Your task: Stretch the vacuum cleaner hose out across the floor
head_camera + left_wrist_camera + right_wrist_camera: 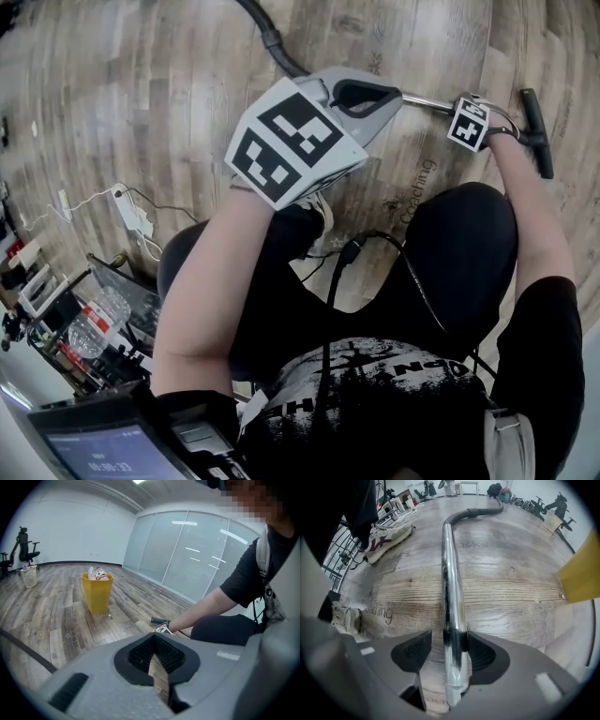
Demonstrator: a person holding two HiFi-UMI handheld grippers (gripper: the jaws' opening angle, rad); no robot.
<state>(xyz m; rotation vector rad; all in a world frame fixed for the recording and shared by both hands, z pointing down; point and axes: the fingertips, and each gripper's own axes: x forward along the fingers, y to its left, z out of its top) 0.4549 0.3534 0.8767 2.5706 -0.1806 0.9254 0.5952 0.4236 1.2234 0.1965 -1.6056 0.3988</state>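
Note:
The vacuum's chrome tube (451, 573) lies on the wood floor and bends into the black hose (480, 512), which runs away to the far side. My right gripper (450, 653) straddles the tube with its jaws wide: the tube leans on the right pad (480, 653), and the left pad stands apart from it. In the head view the right gripper (473, 117) sits on the tube (427, 101) just short of the black floor nozzle (536, 131). My left gripper (389, 94) hovers over the tube, shut and empty; its closed jaws fill the left gripper view (157, 667). The hose (272, 39) leaves at the top.
A yellow bin (97, 592) with bottles stands on the floor, seen also as the yellow bin (581, 571) at the right. A power strip with cables (127, 208) and a wire rack (94, 319) lie to my left. My sneakers (386, 536) are near the tube.

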